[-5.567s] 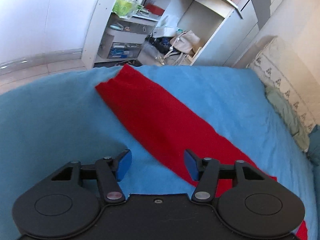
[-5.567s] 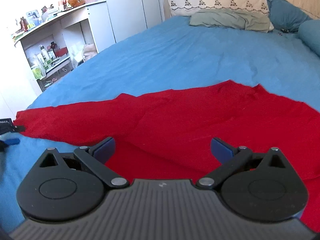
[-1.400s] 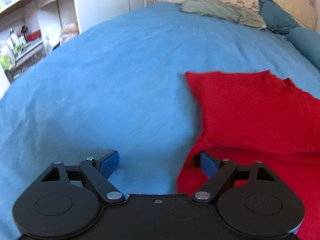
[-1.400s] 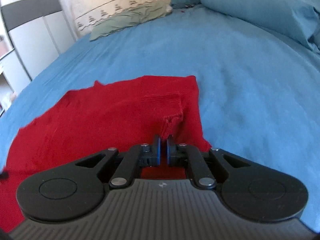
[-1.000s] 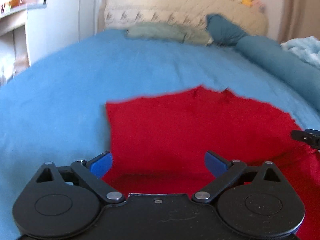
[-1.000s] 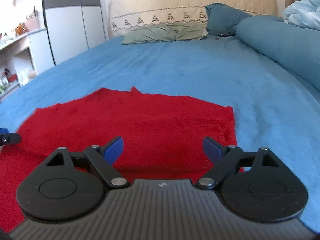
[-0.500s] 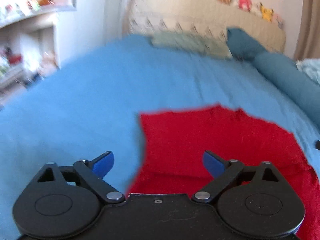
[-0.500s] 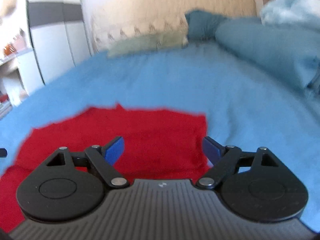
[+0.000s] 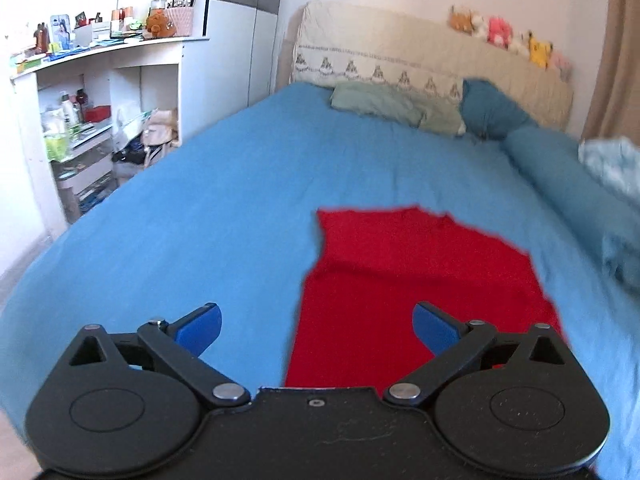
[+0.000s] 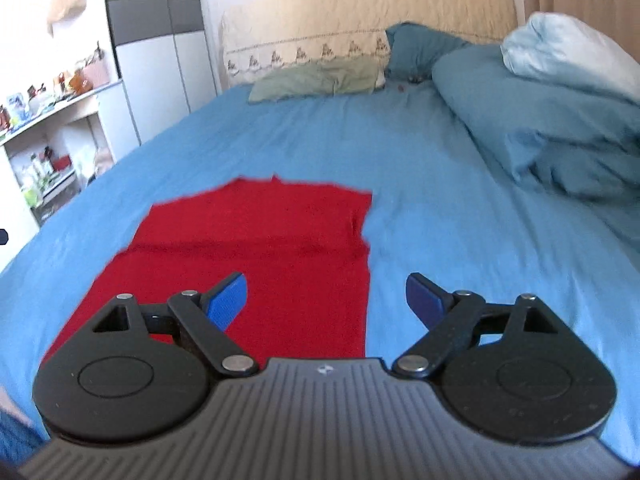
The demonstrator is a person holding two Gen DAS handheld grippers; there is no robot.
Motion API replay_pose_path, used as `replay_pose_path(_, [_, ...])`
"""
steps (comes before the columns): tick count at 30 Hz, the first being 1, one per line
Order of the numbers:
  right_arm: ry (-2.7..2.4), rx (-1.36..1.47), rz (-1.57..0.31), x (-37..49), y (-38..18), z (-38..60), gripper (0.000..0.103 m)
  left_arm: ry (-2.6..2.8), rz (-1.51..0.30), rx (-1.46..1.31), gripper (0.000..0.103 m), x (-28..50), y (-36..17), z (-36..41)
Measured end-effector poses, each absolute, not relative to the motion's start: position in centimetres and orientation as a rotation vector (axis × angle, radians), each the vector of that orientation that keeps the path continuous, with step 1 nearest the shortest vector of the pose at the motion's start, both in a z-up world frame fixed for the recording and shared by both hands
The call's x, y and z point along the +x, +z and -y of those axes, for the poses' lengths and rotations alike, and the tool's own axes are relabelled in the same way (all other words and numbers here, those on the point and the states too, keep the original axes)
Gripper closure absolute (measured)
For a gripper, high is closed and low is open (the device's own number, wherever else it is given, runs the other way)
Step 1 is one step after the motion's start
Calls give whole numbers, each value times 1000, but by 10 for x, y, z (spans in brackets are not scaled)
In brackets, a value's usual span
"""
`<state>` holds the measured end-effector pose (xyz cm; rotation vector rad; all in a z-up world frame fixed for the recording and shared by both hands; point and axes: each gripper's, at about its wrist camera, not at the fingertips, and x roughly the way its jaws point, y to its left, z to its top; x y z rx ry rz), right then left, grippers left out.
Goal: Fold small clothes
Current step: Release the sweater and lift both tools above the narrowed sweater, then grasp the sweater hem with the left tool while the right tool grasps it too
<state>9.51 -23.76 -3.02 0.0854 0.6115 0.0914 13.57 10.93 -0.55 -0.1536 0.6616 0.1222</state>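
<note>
Lying folded on blue bedsheet (image 9: 224, 208): red garment (image 9: 416, 276) (shelving (image 9: 80, 92) left, cluttered)

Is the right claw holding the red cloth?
No, the right claw is wide open above the bed, and the red cloth lies flat with nothing between the blue fingertips.

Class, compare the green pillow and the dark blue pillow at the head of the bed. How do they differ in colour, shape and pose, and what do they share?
The green pillow is pale sage; the blue pillow is dark teal. The green pillow lies flat and long on the sheet; the blue pillow stands propped up against the headboard. The green pillow looks thin, the blue pillow plumper. Both sit side by side at the head of the bed, far beyond the red garment.
</note>
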Motion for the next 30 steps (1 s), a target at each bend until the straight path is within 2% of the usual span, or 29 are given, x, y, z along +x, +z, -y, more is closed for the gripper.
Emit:
replay_pose_path(9, [82, 155, -705, 21, -104, 223, 2, 115, -770, -131, 2, 78, -83, -98])
replay_pose_path(15, [13, 215, -715, 11, -138, 219, 3, 121, -815, -163, 14, 63, -122, -100])
replay_pose_path(17, [-12, 202, -723, 14, -142, 218, 4, 128, -816, -173, 21, 58, -129, -103])
replay_pose_path(19, [-15, 206, -742, 16, -147, 218, 10, 129, -816, -179, 23, 55, -135, -106])
replay_pose_path(23, [-26, 170, -781, 19, -159, 214, 22, 129, -849, -196, 39, 58, -145, -108])
replay_pose_path(30, [-9, 114, -793, 22, -168, 203, 34, 113, -840, -200, 42, 57, -150, -110])
